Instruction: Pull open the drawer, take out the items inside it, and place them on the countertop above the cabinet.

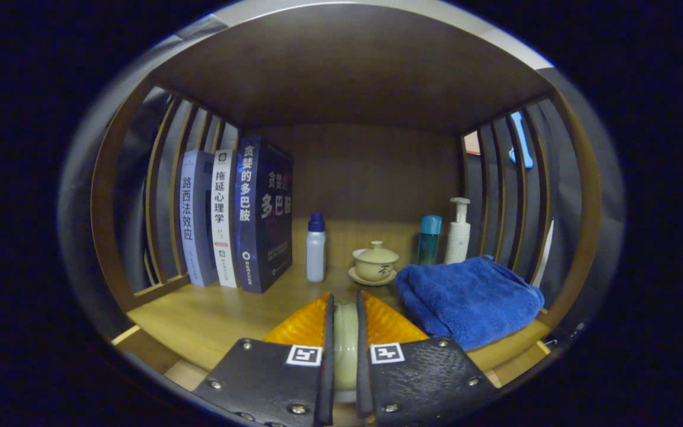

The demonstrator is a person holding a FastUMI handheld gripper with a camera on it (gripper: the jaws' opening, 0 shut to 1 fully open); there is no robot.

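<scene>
Pale cup (345,338) pinched between fingers (377,323)

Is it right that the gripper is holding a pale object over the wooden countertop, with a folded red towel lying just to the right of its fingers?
Not quite. The gripper view shows the towel is blue, not red. The rest holds: the gripper is closed on a pale object over the wooden countertop, with the folded towel just right of its fingers.

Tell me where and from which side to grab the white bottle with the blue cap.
Grip the white bottle across its straight body, below the blue cap, coming from the front. It stands upright, apart from the books and the lidded cup, so both sides are free. The claw is now shut on a pale thin object.
</scene>
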